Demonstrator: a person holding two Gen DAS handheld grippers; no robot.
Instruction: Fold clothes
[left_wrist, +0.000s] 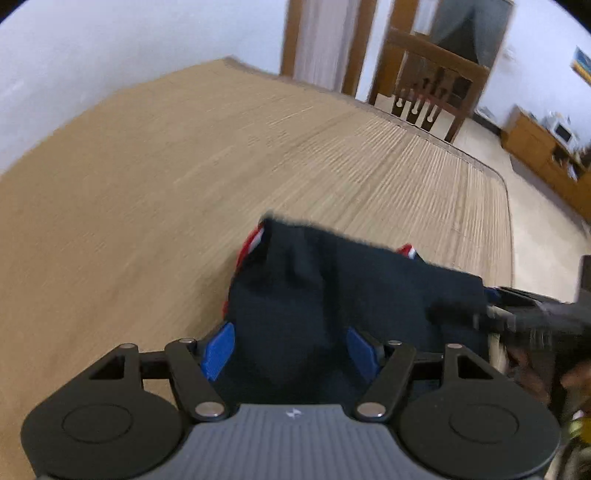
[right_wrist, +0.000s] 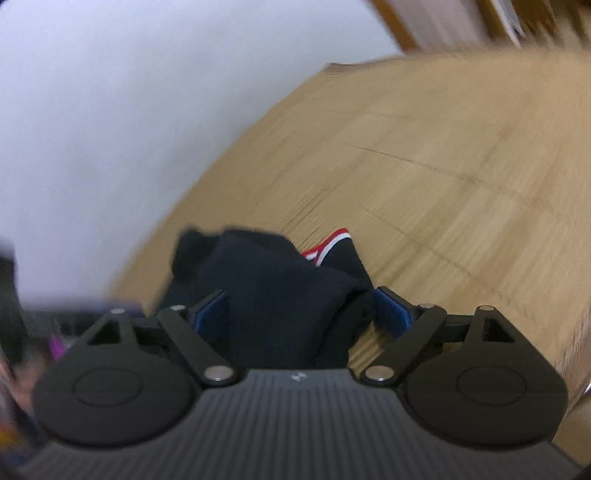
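A dark navy garment (left_wrist: 332, 280) with red and white striped trim lies bunched on a woven straw mat (left_wrist: 166, 177). My left gripper (left_wrist: 291, 350) points down over its near edge. The cloth fills the gap between the blue pads (left_wrist: 221, 350), whose faces still show, so the jaws stand open around it. In the right wrist view the same garment (right_wrist: 266, 273) runs between my right gripper's (right_wrist: 303, 314) wide-set jaws. The left pad (right_wrist: 210, 314) is beside the cloth. The right pad (right_wrist: 393, 312) stands apart from it with mat showing between. The picture is blurred.
The mat (right_wrist: 443, 166) ends at a white wall (left_wrist: 74, 55) on the left and at a bound edge on the right. Beyond that edge are pale floor, a wooden chair (left_wrist: 436, 88) and a low wooden cabinet (left_wrist: 535, 147). A blurred black piece of equipment (left_wrist: 517, 317) lies against the garment's right side.
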